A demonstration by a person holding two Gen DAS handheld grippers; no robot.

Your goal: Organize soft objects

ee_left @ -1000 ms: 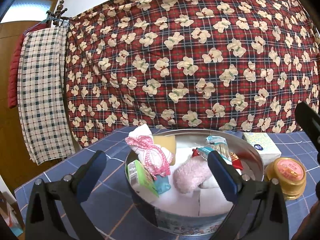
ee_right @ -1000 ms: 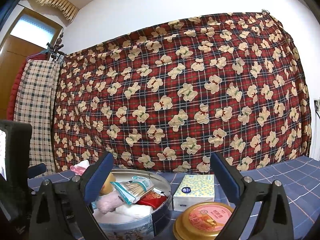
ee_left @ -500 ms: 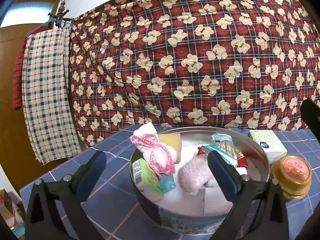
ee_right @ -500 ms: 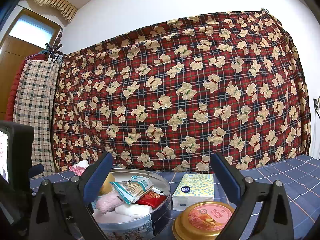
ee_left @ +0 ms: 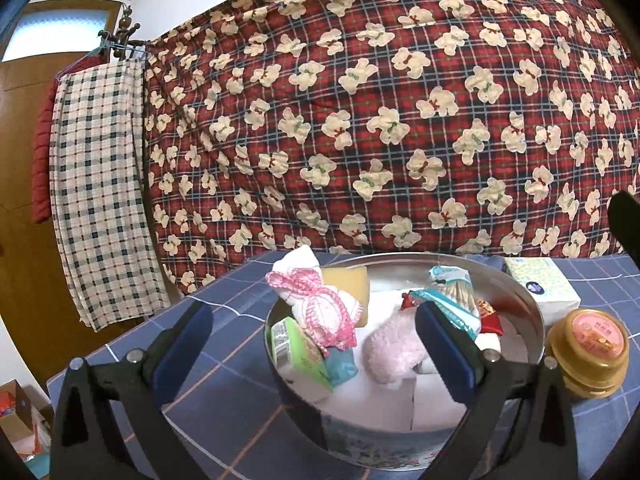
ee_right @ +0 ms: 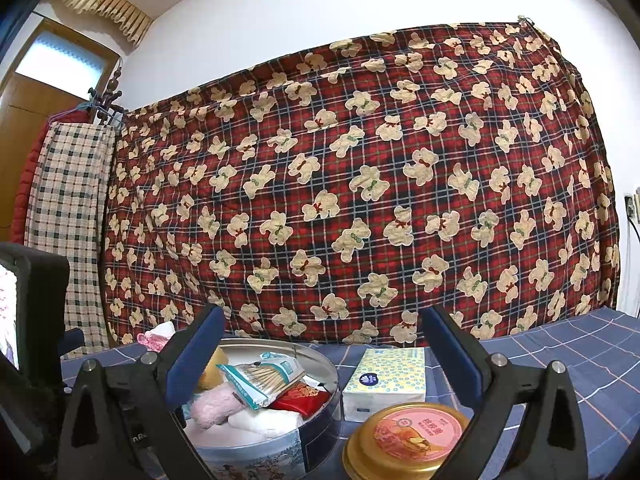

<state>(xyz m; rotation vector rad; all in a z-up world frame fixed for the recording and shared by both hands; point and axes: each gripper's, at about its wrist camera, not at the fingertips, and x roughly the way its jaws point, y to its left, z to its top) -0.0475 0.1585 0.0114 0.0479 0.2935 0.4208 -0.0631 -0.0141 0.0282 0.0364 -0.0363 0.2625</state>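
Left to right, left wrist view first: left gripper has its jaws spread wide and holds nothing. It hovers just short of the round tin, which sits on the blue checked tablecloth.

Tin contents, left to right:
- green packet leaning on the near-left wall
- white cloth with pink trim, standing up, with a yellow sponge behind it
- pink fluffy piece in the middle, lying on white folded items
- cotton swab packet and a red packet towards the right

Progress, as a judgement: most soft items look already packed in the tin, so the task seems well along. Outside the tin, right of it: tissue pack and, nearer the cameras, a gold lidded jar. The tissue pack is probably what's left; the jar doesn't look soft.

Right gripper: jaws also spread, empty. In its view the tissue pack sits between the fingers but beyond them, no contact. The jar is below and nearer, and the tin is by the left finger.
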